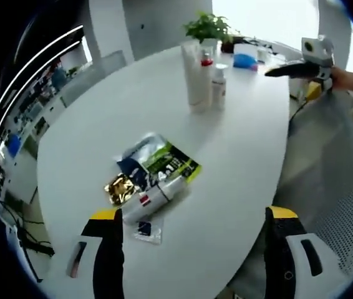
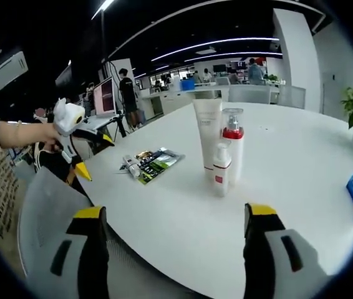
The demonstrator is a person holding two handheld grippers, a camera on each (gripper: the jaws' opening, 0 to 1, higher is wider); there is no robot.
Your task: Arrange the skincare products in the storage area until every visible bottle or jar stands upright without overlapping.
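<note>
Both sets of fingers are spread wide w/ nothing between them: our left gripper (image 1: 192, 249) hangs over the near edge of the white table (image 1: 245, 156), our right gripper (image 2: 173, 249) over the opposite edge. Three products already stand upright in a tight cluster, apart from the rest: the tall white tube (image 2: 208, 128), the red-collared pump bottle (image 2: 233, 140) & the small white bottle (image 2: 221, 169) in front, close but seemingly not overlapping. The leftover pile sits just ahead of our left jaws: a lying white tube (image 1: 154, 199) across flat sachets (image 1: 164, 163), incl. a gold one (image 1: 121, 187). We judge the lying tube is next, since it's the only one not upright; the left is nearer, so it's placed to take it.
</note>
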